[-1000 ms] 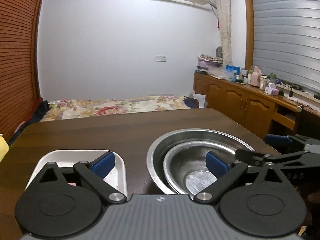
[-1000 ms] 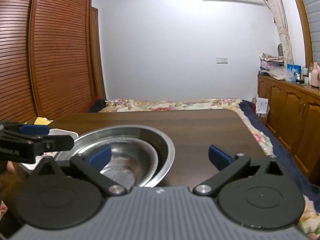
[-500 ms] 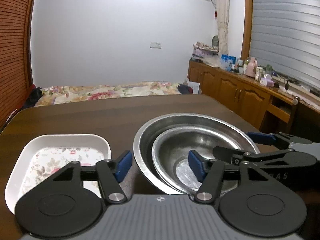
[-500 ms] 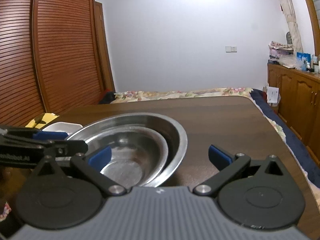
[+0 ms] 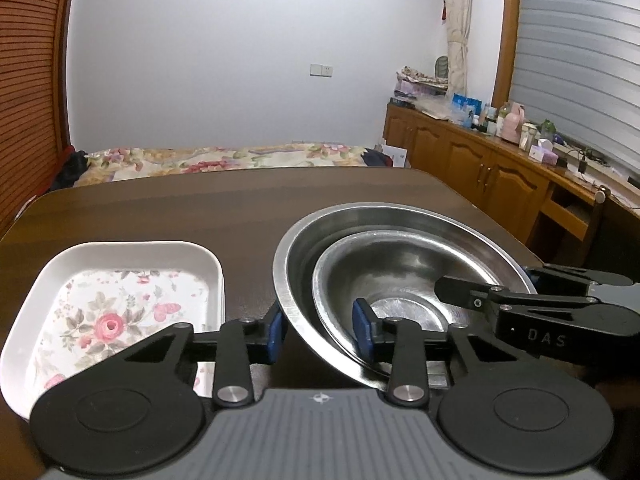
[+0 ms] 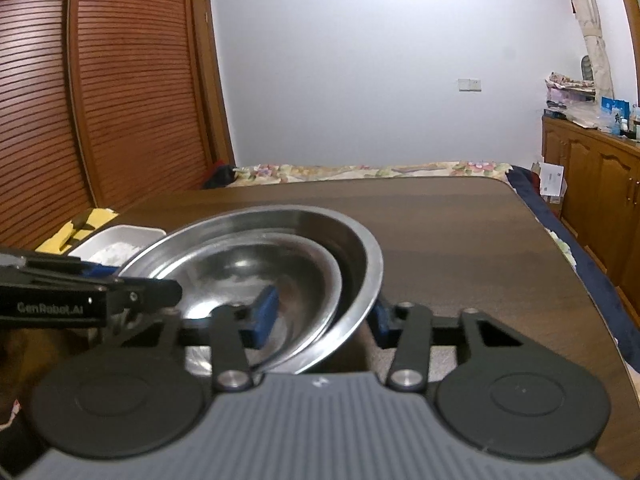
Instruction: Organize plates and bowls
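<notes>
Two steel bowls are nested on the dark wooden table: a small bowl inside a large bowl. My left gripper is shut on their near-left walls, one blue pad outside the large bowl and the other inside the small one. My right gripper is shut the same way on the right side of the large bowl and small bowl. Each gripper shows in the other's view, the right gripper and the left gripper. A white rectangular floral plate lies left of the bowls.
The table's far half is bare wood. Beyond its far edge is a bed with a floral cover. Wooden cabinets with clutter on top run along the right. A slatted wooden wardrobe stands on the left, with a yellow object near the table's left edge.
Both grippers have narrowed from wide open onto the walls of the nested bowls. The left one shifted right, off the floral plate, and both views have risen a little.
</notes>
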A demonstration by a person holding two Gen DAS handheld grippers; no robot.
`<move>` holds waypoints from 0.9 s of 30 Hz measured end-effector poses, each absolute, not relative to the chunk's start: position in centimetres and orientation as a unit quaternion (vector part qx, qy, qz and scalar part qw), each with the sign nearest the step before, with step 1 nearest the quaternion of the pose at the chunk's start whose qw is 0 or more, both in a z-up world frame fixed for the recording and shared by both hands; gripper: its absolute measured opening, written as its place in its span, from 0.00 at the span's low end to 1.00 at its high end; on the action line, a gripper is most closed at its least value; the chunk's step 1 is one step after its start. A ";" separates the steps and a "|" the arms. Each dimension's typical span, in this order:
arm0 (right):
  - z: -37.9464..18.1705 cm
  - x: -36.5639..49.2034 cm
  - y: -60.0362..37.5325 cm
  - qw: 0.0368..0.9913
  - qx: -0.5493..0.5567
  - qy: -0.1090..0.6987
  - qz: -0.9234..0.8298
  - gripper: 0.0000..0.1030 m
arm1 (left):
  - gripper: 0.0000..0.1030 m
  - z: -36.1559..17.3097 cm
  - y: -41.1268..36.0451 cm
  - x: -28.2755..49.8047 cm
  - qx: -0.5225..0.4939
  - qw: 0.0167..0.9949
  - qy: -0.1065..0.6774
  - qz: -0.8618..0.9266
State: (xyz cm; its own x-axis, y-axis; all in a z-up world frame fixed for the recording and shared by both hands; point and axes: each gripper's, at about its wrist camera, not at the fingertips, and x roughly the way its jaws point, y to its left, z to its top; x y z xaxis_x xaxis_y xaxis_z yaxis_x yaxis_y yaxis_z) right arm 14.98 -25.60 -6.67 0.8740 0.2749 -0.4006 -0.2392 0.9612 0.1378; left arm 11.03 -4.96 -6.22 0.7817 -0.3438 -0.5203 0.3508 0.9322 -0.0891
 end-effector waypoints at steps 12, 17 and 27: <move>-6.3 15.1 -25.9 0.966 0.055 0.217 0.128 0.29 | 0.30 -5.7 -4.8 10.7 0.001 0.945 0.270 -0.184; -5.4 14.9 -25.9 0.966 0.071 0.215 0.127 0.29 | 0.30 -4.5 -4.3 10.3 0.005 0.948 0.258 -0.184; -2.6 15.3 -24.3 0.969 0.063 0.191 0.143 0.29 | 0.30 -1.4 -1.7 10.4 -0.010 0.955 0.237 -0.180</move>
